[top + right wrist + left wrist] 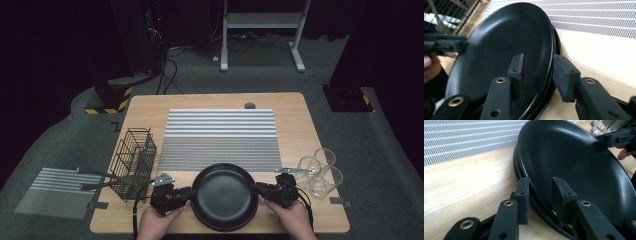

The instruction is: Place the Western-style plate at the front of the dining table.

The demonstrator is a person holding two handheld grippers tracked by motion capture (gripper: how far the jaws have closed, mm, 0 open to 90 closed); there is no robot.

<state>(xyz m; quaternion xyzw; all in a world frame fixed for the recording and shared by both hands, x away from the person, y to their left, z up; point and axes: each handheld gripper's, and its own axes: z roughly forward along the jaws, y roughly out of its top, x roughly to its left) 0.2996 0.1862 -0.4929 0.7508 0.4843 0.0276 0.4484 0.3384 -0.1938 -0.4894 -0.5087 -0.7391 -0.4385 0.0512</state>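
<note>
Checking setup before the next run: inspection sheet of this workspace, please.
Surface: wooden table with a striped mat.
Job's things: stack of black plates at the near edge.
Clutter: wire basket with utensils on the left; three glasses on the right.
Grippers: left hand-held gripper and right hand-held gripper straddle opposite plate rims; whether the pads press, cannot tell.
Cables: one trails from each gripper; more on the floor behind.
Surroundings: grey floor, second mat, white desk frame.

Stacked black plates [224, 196], count unclear; three glasses [320, 172]; one wire basket [134, 162]; two striped mats [220, 140].
</note>
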